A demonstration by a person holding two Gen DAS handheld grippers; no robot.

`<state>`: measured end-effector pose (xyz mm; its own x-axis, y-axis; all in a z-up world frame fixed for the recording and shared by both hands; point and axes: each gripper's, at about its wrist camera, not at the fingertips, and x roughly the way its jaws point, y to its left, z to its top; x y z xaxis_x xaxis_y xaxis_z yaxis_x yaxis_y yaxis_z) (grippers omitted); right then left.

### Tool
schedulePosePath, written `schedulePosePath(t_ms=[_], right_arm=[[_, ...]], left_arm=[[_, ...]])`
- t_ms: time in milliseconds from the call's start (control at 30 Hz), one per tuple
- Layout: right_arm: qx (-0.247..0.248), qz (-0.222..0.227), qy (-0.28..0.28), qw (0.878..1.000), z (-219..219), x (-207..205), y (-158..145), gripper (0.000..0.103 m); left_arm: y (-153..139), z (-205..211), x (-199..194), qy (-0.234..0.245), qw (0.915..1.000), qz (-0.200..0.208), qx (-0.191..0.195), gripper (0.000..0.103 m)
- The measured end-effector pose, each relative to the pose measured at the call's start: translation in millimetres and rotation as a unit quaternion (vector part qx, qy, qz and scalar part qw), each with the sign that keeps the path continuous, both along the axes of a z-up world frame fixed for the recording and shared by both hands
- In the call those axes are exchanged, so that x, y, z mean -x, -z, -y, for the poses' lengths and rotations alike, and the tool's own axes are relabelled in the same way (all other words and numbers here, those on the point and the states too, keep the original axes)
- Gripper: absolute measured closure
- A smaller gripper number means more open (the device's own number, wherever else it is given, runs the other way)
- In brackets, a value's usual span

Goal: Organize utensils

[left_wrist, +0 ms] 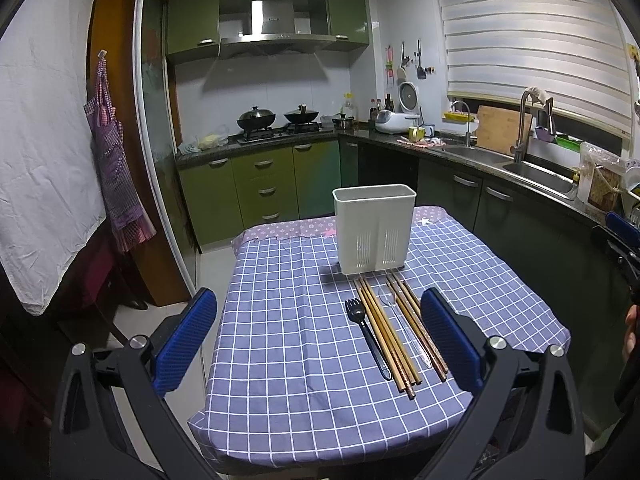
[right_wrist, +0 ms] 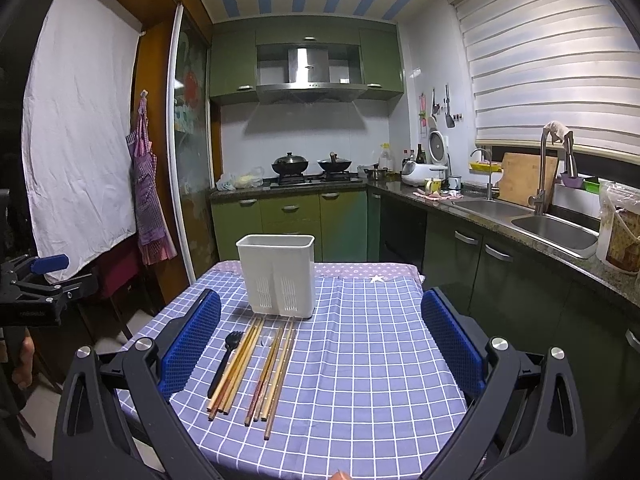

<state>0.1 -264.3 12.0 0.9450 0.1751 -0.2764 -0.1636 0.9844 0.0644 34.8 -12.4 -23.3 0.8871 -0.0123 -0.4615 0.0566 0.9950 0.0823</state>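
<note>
Cloth: blue-violet checked fabric is covering the desk (left_wrist: 288, 360), and I am looking down both wrist cameras at it.
Left gripper (left_wrist: 318, 344): I am holding it low at the near edge, fingers (left_wrist: 186, 338) spread wide and grasping nothing.
Right gripper (right_wrist: 320, 344): I am hovering it the same way, fingers (right_wrist: 452, 340) released, nothing between them.
Utensils: a black fork (left_wrist: 366, 332), a left bundle of chopsticks (left_wrist: 386, 340), a clear spoon (left_wrist: 404, 330) and a right bundle of chopsticks (left_wrist: 418, 328) are lying side by side, flat on the cloth.
Long axis: they are all running away from me, near ends toward the desk edge, far ends almost reaching the holder.
Bearing: in the left wrist view they are sitting just inside the right finger; in the right wrist view just inside the left finger (right_wrist: 190, 344). So they are lying between the two grippers, and I am judging neither clearly nearer.
Holder: a white two-compartment caddy (left_wrist: 374, 230) is standing upright just beyond the utensil tips; it looks empty from here, though I cannot see inside.
Next: I am guessing a turn inward and a grasp across a handle.
</note>
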Motion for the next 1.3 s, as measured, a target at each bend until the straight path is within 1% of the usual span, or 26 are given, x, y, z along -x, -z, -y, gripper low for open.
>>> schedulePosePath(t_ms=[100, 233, 267, 300, 367, 433, 500, 567, 600, 633, 700, 733, 767, 800, 833, 900, 933, 967, 1000, 1033, 1067, 1100, 1133, 1167, 1233, 1300], right_arm=[[0.019, -0.019, 0.010, 1.000, -1.0, -13.6, 1.3, 0.004], [0.033, -0.088, -0.001, 0.996, 3.6, -57.9, 9.4, 0.004], [0.037, -0.109, -0.007, 0.993, 4.6, -71.5, 12.9, 0.004], [0.040, -0.130, -0.019, 0.991, 4.5, -87.2, 16.9, 0.004], [0.052, -0.156, -0.029, 0.986, 1.7, -109.7, 24.5, 0.004], [0.066, -0.184, -0.041, 0.980, -1.2, -134.4, 32.9, 0.004], [0.066, -0.219, -0.055, 0.972, -1.0, -156.7, 43.8, 0.004], [0.049, -0.273, -0.074, 0.958, 0.8, -183.7, 59.5, 0.004], [0.039, -0.296, -0.082, 0.951, 4.0, -195.1, 66.8, 0.005], [0.029, -0.318, -0.088, 0.944, 5.4, -205.7, 73.8, 0.006], [0.008, -0.356, -0.096, 0.930, 8.3, -223.3, 88.6, 0.015], [-0.002, -0.373, -0.100, 0.922, 10.4, -233.0, 96.5, 0.019], [-0.009, -0.383, -0.101, 0.918, 11.8, -237.4, 101.4, 0.028], [-0.011, -0.390, -0.101, 0.915, 10.9, -241.2, 103.8, 0.035], [-0.008, -0.398, -0.101, 0.912, 9.6, -246.4, 107.9, 0.038], [-0.002, -0.403, -0.100, 0.910, 5.9, -253.0, 113.5, 0.048], [0.003, -0.408, -0.101, 0.907, 2.6, -257.9, 118.2, 0.050], [0.006, -0.412, -0.103, 0.905, -0.7, -260.5, 119.6, 0.053], [0.011, -0.416, -0.105, 0.903, -4.0, -264.2, 122.7, 0.055], [0.014, -0.419, -0.106, 0.901, -5.7, -264.6, 122.8, 0.056], [0.020, -0.423, -0.108, 0.900, -9.0, -266.8, 125.0, 0.057], [0.023, -0.425, -0.109, 0.898, -11.1, -269.0, 126.7, 0.058], [0.024, -0.427, -0.112, 0.897, -12.6, -270.8, 127.8, 0.058], [0.025, -0.428, -0.113, 0.896, -14.8, -271.3, 128.4, 0.058], [0.027, -0.429, -0.113, 0.896, -15.9, -273.9, 129.3, 0.059], [0.029, -0.430, -0.114, 0.895, -15.9, -276.0, 131.0, 0.060]], left_arm=[[1.8, 4.4, -14.2, 0.012, 0.9997, -0.018, -0.008, 0.006], [14.1, 14.2, -49.8, 0.019, 0.9972, -0.065, -0.032, 0.006], [21.4, 18.2, -65.9, 0.020, 0.9951, -0.088, -0.040, 0.006], [27.3, 21.0, -76.0, 0.022, 0.9934, -0.103, -0.045, 0.006], [43.3, 30.7, -105.1, 0.031, 0.9868, -0.148, -0.058, 0.006], [57.2, 36.5, -127.9, 0.036, 0.9797, -0.189, -0.055, 0.006], [75.5, 42.1, -157.3, 0.052, 0.9668, -0.248, -0.033, 0.006], [92.7, 45.4, -181.4, 0.051, 0.9530, -0.298, -0.017, 0.006], [97.9, 46.7, -189.1, 0.047, 0.9488, -0.312, -0.014, 0.007], [106.8, 47.4, -200.5, 0.039, 0.9415, -0.334, -0.012, 0.008], [118.7, 47.5, -214.0, 0.026, 0.9314, -0.363, -0.006, 0.020], [127.3, 45.1, -222.5, 0.015, 0.9221, -0.387, 0.006, 0.031], [133.0, 43.4, -228.4, 0.008, 0.9146, -0.404, 0.014, 0.039], [138.3, 42.1, -232.0, 0.001, 0.9089, -0.417, 0.018, 0.042], [141.8, 40.9, -236.2, -0.005, 0.9044, -0.426, 0.018, 0.045], [151.4, 39.6, -242.7, -0.016, 0.8953, -0.444, 0.025, 0.045], [153.3, 39.9, -245.0, -0.018, 0.8929, -0.449, 0.025, 0.049], [157.2, 40.6, -247.5, -0.022, 0.8898, -0.455, 0.027, 0.056], [161.2, 41.7, -249.7, -0.024, 0.8856, -0.463, 0.033, 0.058], [164.5, 43.5, -251.7, -0.024, 0.8823, -0.468, 0.040, 0.064], [166.3, 46.0, -254.3, -0.026, 0.8807, -0.471, 0.040, 0.067], [168.6, 47.7, -255.7, -0.028, 0.8798, -0.473, 0.040, 0.068], [171.4, 49.4, -257.0, -0.030, 0.8783, -0.476, 0.040, 0.072], [174.1, 49.9, -258.2, -0.033, 0.8765, -0.478, 0.042, 0.079], [181.5, 53.2, -262.7, -0.038, 0.8729, -0.484, 0.045, 0.084], [190.7, 56.6, -266.5, -0.043, 0.8691, -0.491, 0.045, 0.086]])
